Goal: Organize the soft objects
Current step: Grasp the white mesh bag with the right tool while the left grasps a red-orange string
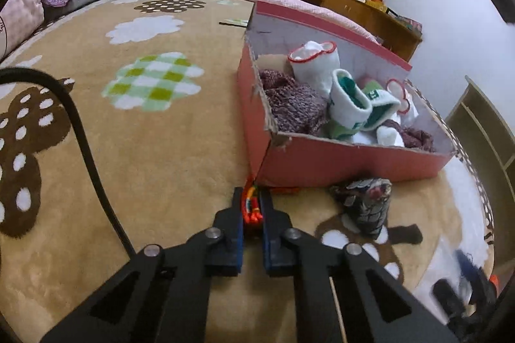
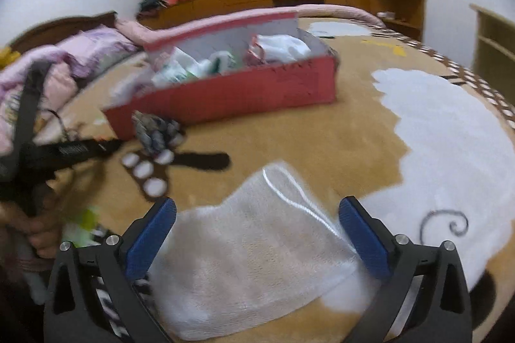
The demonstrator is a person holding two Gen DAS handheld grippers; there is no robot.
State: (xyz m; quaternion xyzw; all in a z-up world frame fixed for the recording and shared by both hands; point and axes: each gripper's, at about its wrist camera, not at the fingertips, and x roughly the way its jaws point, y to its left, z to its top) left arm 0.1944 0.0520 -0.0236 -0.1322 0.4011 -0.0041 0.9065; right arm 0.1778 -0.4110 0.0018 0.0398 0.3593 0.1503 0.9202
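The left gripper [image 1: 251,208] pinches the bright stringy thing [image 1: 251,206] (beside the red box [image 1: 338,164]); it should lift gently. The right gripper [image 2: 257,220] gapes wide over the white cloth [image 2: 244,262].

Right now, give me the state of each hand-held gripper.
Left hand-held gripper: shut on the orange-red striped item.
Right hand-held gripper: open, above the white cloth, holding nothing.

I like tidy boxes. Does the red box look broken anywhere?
Yes. The red cardboard box is torn and ragged along its near top edge and corner, showing bare cardboard. Socks lie jumbled inside it.
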